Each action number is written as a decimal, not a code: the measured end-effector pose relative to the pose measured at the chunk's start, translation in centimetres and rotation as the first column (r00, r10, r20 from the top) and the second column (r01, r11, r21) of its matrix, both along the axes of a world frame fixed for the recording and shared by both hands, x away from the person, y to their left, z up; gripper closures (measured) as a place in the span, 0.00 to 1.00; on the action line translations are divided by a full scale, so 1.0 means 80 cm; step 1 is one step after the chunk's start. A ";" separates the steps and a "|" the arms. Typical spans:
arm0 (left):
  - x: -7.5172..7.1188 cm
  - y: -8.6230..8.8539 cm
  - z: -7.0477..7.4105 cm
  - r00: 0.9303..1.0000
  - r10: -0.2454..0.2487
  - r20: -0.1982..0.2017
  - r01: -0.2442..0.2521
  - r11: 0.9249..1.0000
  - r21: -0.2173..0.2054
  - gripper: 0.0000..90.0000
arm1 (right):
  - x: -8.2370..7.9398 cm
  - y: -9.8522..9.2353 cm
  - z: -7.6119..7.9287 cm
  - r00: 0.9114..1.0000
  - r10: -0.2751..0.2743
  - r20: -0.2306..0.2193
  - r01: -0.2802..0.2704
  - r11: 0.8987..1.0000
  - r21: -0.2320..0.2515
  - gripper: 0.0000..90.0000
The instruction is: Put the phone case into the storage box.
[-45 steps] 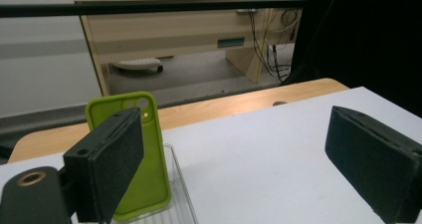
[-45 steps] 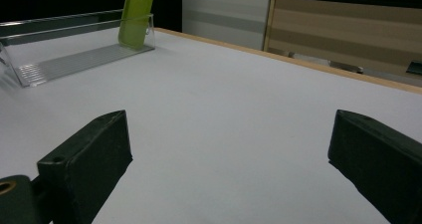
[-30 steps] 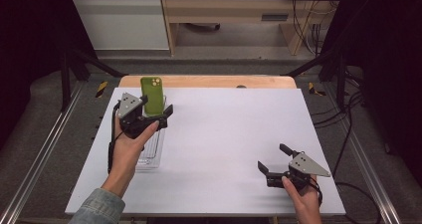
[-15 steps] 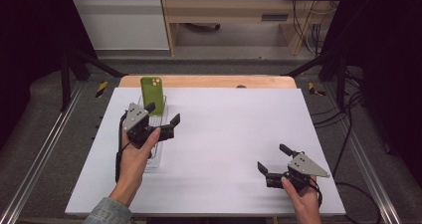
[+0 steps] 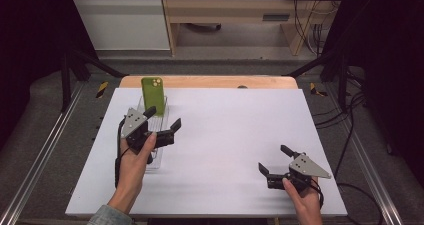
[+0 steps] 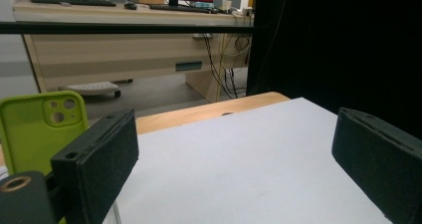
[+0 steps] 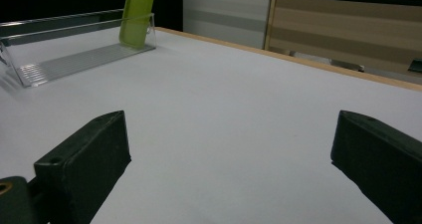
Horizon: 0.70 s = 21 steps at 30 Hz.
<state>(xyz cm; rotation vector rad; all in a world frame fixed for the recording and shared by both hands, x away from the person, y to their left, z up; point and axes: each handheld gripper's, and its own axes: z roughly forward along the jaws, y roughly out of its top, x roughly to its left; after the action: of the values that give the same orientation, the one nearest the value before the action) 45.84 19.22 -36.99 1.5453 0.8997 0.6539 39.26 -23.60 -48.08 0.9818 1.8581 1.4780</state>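
Observation:
A lime-green phone (image 5: 153, 92) stands upright at the far end of a clear acrylic stand (image 5: 161, 116) on the left of the white table (image 5: 230, 120). My left gripper (image 5: 164, 119) hovers over the stand just in front of the phone, open and holding nothing. In the left gripper view the phone (image 6: 35, 129) rises behind the left jaw, outside the open left gripper (image 6: 234, 154). My right gripper (image 5: 274, 159) rests open near the front right of the table. In the right gripper view the phone (image 7: 137, 12) and stand (image 7: 74, 50) are far off, beyond the open right gripper (image 7: 229, 159).
A wooden strip (image 5: 210, 81) borders the table's far edge. Beyond it are a wooden desk (image 6: 124, 50) and cables (image 5: 305, 25). Metal rails (image 5: 45, 155) run along both sides. A wide bare stretch of table lies between the two grippers.
My left gripper has drawn back from the phone toward the person and slightly right, jaws open. The phone stays standing in the stand. The right gripper has not moved.

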 end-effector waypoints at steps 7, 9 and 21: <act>-0.009 0.015 0.003 1.000 0.005 0.009 -0.004 1.000 -0.024 0.04 | 0.000 -0.001 0.000 1.000 -0.005 -0.001 0.005 1.000 0.007 0.03; -0.013 0.019 0.003 1.000 0.000 0.009 0.000 1.000 -0.025 0.04 | 0.000 -0.002 0.000 1.000 -0.008 -0.002 0.008 1.000 0.007 0.03; -0.031 0.039 0.011 0.999 0.007 0.054 -0.007 1.000 -0.006 0.01 | 0.000 0.000 -0.001 1.000 -0.007 -0.007 0.007 1.000 0.009 0.03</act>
<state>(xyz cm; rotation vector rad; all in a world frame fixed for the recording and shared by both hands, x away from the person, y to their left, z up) 43.32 22.38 -36.09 1.5131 0.8661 0.6944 39.25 -23.59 -48.17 0.9978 1.8525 1.4824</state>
